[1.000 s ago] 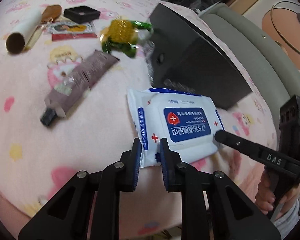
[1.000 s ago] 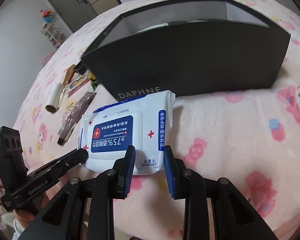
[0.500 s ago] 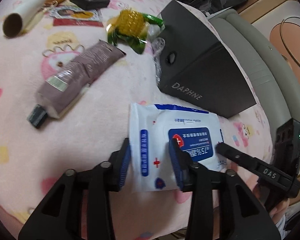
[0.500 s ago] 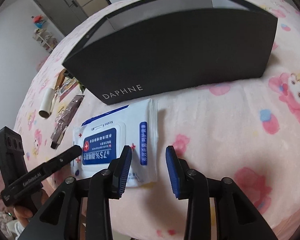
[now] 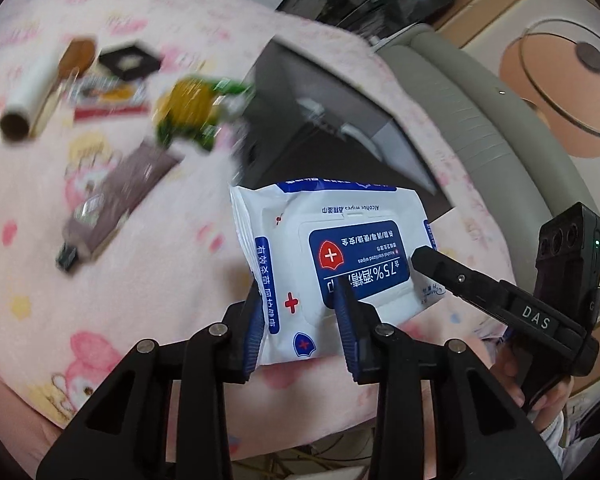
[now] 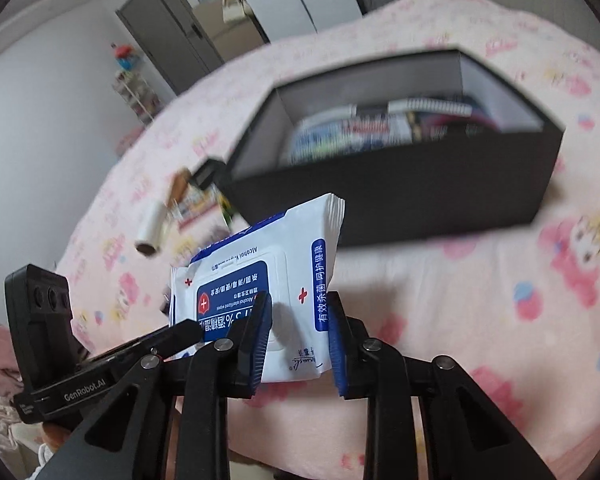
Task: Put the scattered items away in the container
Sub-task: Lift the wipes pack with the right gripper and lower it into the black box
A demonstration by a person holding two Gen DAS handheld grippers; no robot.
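While both of your grippers clamp the near end of the wipes pack (image 5: 340, 248), it hangs lifted off the pink blanket (image 5: 160, 280), just short of the black box (image 6: 400, 200). Your left gripper (image 5: 300, 320) has its blue ribbed pads (image 5: 256, 320) closed on the pack's left part; your right gripper (image 6: 296, 332) pinches the opposite side in the same manner. Pack: soft glossy white film, blue label with a red-cross shield, crimped end seams, a moulded rectangular flap lid. Blanket: fleecy, with cartoon prints. Box: rigid, matt black outside, pale grey inside, open-topped. Right wrist view shows the box interior already holding printed packets and a spiral-bound item, too blurred to name; left wrist view shows only its dark outer wall and a strip of inner wall. Left wrist view alone gives the scatter beyond: a flattened brown tube (image 5: 116, 196) with black cap, a yellow-and-green crinkly wrapper (image 5: 196, 108), a white roll (image 5: 32, 96) with hollow core, a small black square case (image 5: 130, 60), and a flat red-edged packet (image 5: 108, 100), all motion-blurred.
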